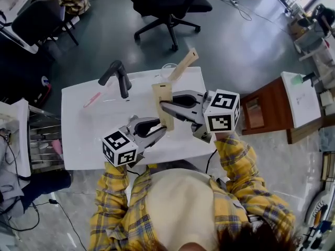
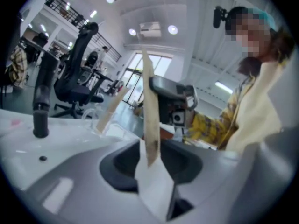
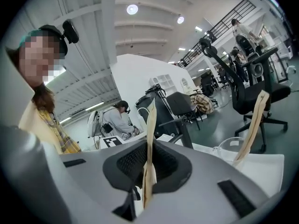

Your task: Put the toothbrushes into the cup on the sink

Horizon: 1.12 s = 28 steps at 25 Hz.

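Flooring of glossy grey (image 1: pixel 235 41) spreads beyond a white rectangular sink (image 1: pixel 84 140), and a black swivel office chair (image 1: pixel 167 4) stands on it past the sink's far edge. A black angled faucet (image 1: pixel 119 77) rises from the far middle of the sink.

A person in yellow plaid sleeves (image 1: pixel 112 192) reaches over the near edge with both tools. The right tool (image 1: pixel 165 107) comes in from the right behind its black-and-white marker cube (image 1: pixel 222 111). Its jaws are clamped on a flat toothbrush wrapped in brown paper (image 1: pixel 163 94), gripping it low down. The right gripper view shows that wrapper edge-on and roughly upright, pinched between the pads. The left tool (image 1: pixel 162 132) sits nearer the person. Its jaws stand apart, and the lower end of the same wrapper is at its tips, not pressed.

This toothbrush is held above the near half of the sink, short of the cup and apart from it. The clear round cup (image 1: pixel 168 68) stands at the sink's far edge, right of the faucet. A second brown paper-wrapped toothbrush (image 1: pixel 184 63) leans out of it toward the right. A slim pink toothbrush (image 1: pixel 92 99) lies flat on the sink, left of the faucet and well apart from the cup.
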Tool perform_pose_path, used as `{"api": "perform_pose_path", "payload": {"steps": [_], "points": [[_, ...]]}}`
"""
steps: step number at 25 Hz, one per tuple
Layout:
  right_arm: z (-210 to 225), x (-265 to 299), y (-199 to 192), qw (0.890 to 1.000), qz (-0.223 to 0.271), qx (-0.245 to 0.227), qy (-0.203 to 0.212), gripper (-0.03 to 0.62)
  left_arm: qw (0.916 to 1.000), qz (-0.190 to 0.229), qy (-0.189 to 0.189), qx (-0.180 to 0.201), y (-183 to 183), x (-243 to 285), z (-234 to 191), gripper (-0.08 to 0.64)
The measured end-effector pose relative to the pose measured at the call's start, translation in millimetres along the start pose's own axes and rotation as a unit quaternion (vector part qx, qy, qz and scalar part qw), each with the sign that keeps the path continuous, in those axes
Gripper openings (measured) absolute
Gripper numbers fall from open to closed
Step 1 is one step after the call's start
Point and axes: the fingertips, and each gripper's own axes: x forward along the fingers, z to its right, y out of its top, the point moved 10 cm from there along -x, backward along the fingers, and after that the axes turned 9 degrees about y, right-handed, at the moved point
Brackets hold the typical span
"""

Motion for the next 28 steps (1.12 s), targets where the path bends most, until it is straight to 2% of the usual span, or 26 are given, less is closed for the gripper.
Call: {"api": "perform_pose_path", "payload": {"steps": [5, 10, 13, 21, 26, 28], "points": [[6, -13, 14, 0.998, 0.038, -0.016, -0.047, 0.032, 0.9952, 0.066, 0.063, -0.036, 7, -14, -10, 0.123], [11, -23, 27, 0.991, 0.08, -0.036, -0.1, 0.032, 0.9828, 0.122, 0.12, -0.069, 19, -26, -18, 0.123], [13, -27, 33, 0.984, 0.101, -0.053, -0.136, 0.032, 0.9751, 0.149, 0.147, -0.074, 25, -29, -19, 0.121], [28, -31, 41, 0.96, 0.15, -0.092, -0.217, 0.032, 0.9613, 0.188, 0.182, -0.086, 27, -33, -17, 0.117], [38, -33, 44, 0.941, 0.177, -0.116, -0.262, 0.032, 0.9513, 0.208, 0.205, -0.099, 29, -33, -15, 0.109], [41, -33, 46, 0.934, 0.191, -0.123, -0.274, 0.032, 0.9505, 0.211, 0.205, -0.101, 30, -31, -14, 0.1]]}}
